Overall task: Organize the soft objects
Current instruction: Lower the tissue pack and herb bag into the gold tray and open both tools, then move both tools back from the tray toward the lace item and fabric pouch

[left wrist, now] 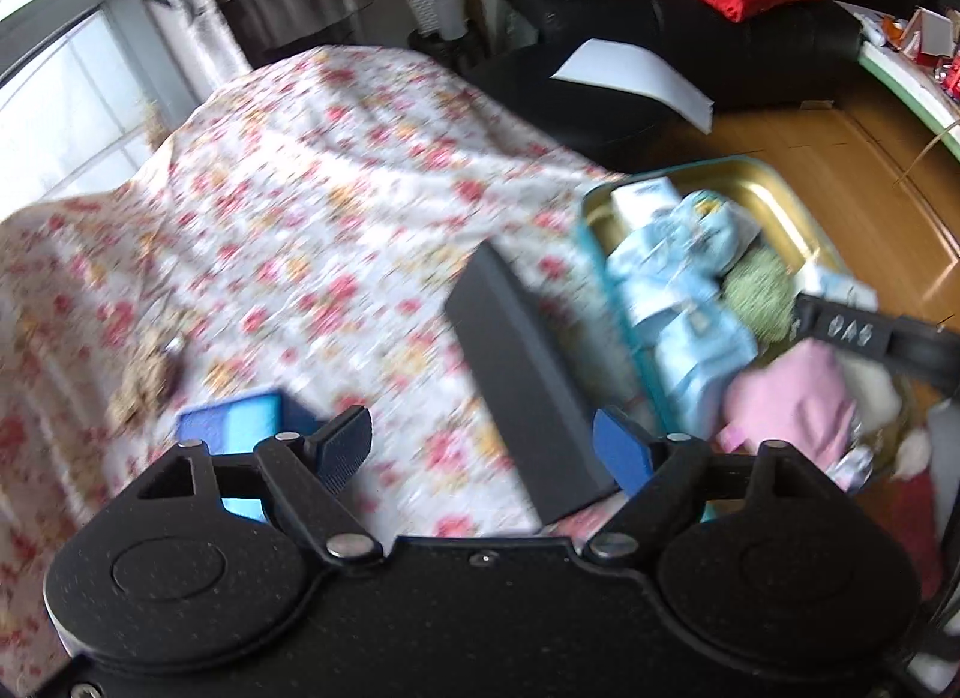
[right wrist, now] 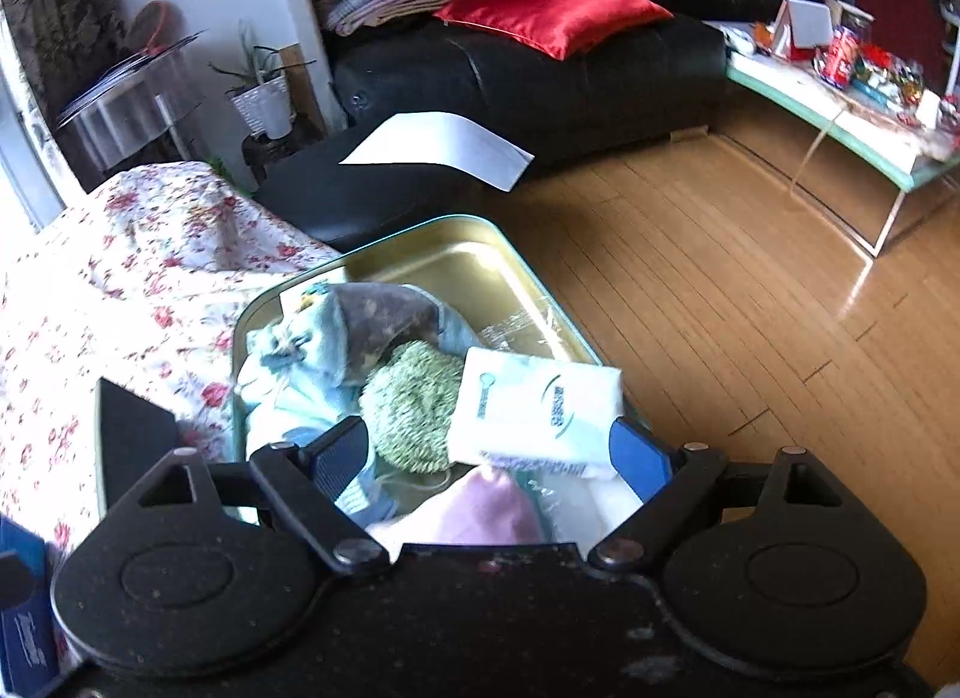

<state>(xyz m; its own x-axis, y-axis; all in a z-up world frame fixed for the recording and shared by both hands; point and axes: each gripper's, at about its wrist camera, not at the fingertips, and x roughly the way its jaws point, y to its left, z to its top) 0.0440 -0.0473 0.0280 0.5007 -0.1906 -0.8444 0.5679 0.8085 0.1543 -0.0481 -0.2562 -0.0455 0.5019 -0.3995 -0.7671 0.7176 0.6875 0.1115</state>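
A gold tin with a teal rim [right wrist: 480, 260] sits at the edge of the floral-covered table [left wrist: 288, 230]. In it lie light blue cloths [right wrist: 300, 362], a green knitted piece [right wrist: 414, 404], a white tissue pack [right wrist: 534, 410] and a pink cloth [right wrist: 480, 512]. My right gripper [right wrist: 489, 458] is open just above the tin's near end, its fingers on either side of the tissue pack's lower edge. My left gripper [left wrist: 486, 452] is open and empty over the tablecloth, left of the tin [left wrist: 756, 188]. The left view is motion-blurred.
A dark grey box [left wrist: 528, 386] lies on the table next to the tin. A blue box [left wrist: 240, 422] sits by my left finger. A brown clump [left wrist: 144, 380] lies on the cloth. Beyond are a black sofa [right wrist: 540, 80], red cushion [right wrist: 552, 8], wood floor and glass table [right wrist: 840, 116].
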